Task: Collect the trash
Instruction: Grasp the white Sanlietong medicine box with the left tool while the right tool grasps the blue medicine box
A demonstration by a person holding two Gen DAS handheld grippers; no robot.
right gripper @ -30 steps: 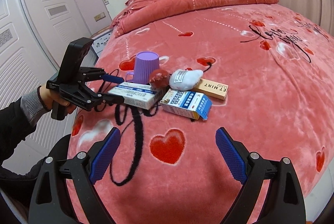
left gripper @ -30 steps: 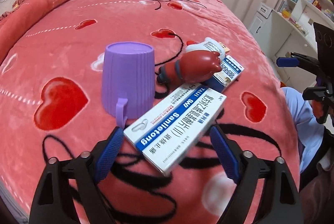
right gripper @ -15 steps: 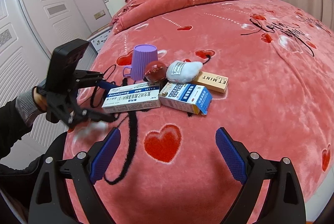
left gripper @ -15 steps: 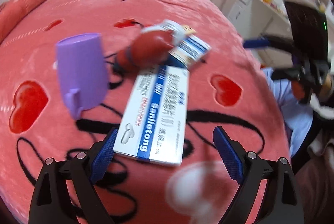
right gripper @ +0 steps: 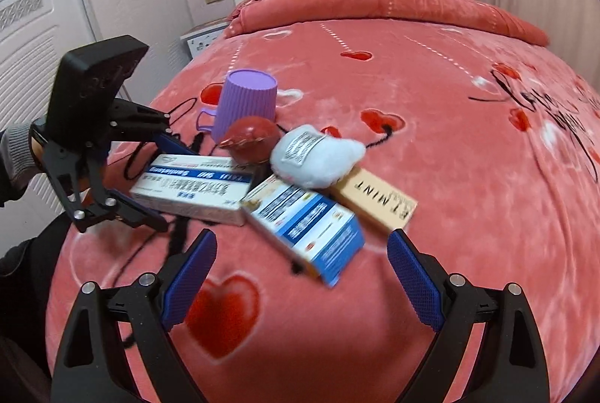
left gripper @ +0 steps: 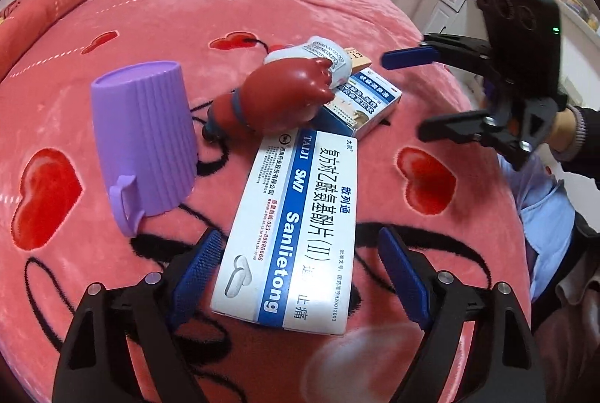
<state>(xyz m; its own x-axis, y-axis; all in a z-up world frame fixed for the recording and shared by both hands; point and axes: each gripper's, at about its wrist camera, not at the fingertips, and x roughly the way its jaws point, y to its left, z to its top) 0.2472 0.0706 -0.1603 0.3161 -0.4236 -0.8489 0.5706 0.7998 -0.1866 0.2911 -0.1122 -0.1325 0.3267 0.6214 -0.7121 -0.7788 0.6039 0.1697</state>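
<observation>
Left gripper (left gripper: 296, 268) was spread wide, straddling the near end of the white Sanlietong box (left gripper: 296, 226) on the bed (left gripper: 157, 16), fingers either side but contact unclear; likely lined up to close across the narrow width. Right gripper (right gripper: 302, 271) also spread, holding nothing, hovering just short of the blue-white box (right gripper: 303, 223), probably its next pick. Beyond, trash lay bunched: the tan mint box (right gripper: 375, 200) partly under a white plush (right gripper: 317, 155), a dark red toy (right gripper: 251, 138) touching the Sanlietong box's far end. The purple cup (right gripper: 247, 104) stood upside down behind the pile, so nothing in it; possibly the collection container, can't tell.
</observation>
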